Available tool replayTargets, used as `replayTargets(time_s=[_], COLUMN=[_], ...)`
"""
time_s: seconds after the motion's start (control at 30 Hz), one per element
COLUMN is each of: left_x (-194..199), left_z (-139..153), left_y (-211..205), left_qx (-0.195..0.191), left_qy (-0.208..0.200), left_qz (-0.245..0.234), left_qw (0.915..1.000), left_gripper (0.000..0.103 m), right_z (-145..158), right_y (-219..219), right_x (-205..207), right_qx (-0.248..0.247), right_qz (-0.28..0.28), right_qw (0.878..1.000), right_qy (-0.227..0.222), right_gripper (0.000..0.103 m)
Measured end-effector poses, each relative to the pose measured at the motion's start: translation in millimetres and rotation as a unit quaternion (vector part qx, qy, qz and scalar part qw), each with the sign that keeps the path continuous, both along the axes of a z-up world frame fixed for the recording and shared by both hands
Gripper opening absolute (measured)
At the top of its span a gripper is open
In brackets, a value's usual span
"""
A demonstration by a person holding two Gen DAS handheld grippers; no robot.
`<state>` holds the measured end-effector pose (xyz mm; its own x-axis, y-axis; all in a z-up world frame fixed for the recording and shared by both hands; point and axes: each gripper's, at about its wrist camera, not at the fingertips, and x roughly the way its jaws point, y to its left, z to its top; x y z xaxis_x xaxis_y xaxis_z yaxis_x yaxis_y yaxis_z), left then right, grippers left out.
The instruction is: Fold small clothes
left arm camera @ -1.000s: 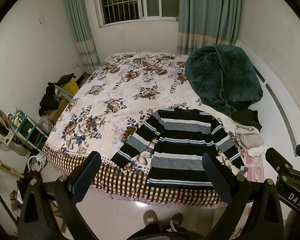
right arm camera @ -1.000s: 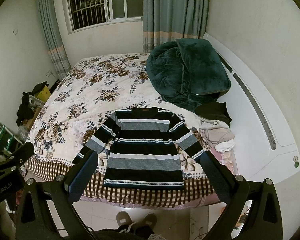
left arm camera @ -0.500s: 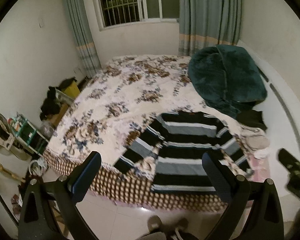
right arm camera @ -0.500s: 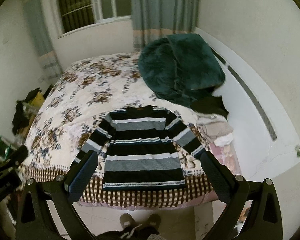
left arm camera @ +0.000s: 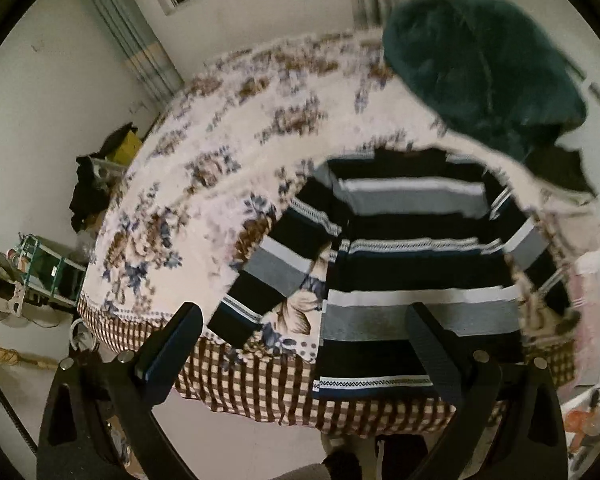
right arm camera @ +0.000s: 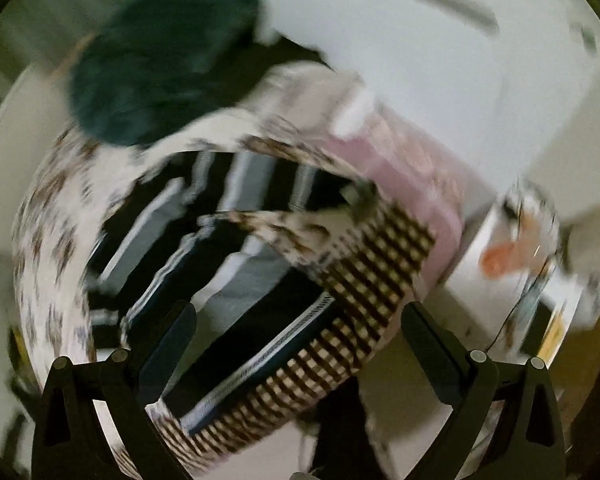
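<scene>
A black, grey and white striped sweater [left arm camera: 412,264] lies flat on the floral bedspread [left arm camera: 220,152], hem at the near bed edge, sleeves spread. My left gripper [left arm camera: 304,340] is open, hovering just short of the hem and the left sleeve cuff, holding nothing. In the blurred, tilted right wrist view the striped sweater [right arm camera: 228,256] runs diagonally. My right gripper [right arm camera: 300,344] is open above its hem near the checked bed skirt [right arm camera: 364,280], with nothing between its fingers.
A dark green plush blanket [left arm camera: 484,64] is heaped at the far right of the bed, with small clothes [left arm camera: 572,224] piled beside the sweater. Clutter and a rack [left arm camera: 56,268] stand on the floor at left. A white headboard [right arm camera: 420,52] lies to the right.
Both grippers have moved down and closer to the sweater. The right one has swung and rolled hard toward the right side, blurring its view. Jaws have stayed open.
</scene>
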<state>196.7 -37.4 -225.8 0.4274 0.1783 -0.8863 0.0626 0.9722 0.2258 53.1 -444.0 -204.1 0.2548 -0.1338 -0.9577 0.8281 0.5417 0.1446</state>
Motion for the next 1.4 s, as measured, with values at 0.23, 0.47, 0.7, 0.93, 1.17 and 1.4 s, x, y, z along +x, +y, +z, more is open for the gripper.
replayTargets(time_s=[0.23,0.47,0.7,0.93,1.17,1.4], left_x=[60,96,117,128,131,131], left_z=[-116,-207,-259,-273,-282,-283], left_y=[-39,-84,-116,-127,-116,-111], left_qx=[0.043,0.059,0.046,0.043,0.048,0.044], left_qy=[0.083,0.146,0.173,0.159,0.165,0.165], left_qz=[0.036,0.018,-0.004,-0.044,-0.052,-0.047], left_qw=[0.9949,0.9873,0.9839,0.9854,0.9838,0.9843], left_gripper=[0.103,0.103,0.103,0.103,0.103,0.103], right_z=[-177,-285,-309,-279,-318,-364], right_y=[-121,-197,-222,-194,-201,-220], right_x=[0,2,31,44,-30,0], right_qx=[0.097,0.182,0.133,0.007,0.187,0.292], right_qz=[-0.163,-0.314,-0.282,-0.097,-0.269,-0.418], right_qw=[0.982,0.928,0.948,0.994,0.939,0.828], right_qy=[0.009,-0.081,-0.070,0.046,-0.103,-0.234], right_gripper=[0.100,0.093,0.006,0.010,0.047,0.054])
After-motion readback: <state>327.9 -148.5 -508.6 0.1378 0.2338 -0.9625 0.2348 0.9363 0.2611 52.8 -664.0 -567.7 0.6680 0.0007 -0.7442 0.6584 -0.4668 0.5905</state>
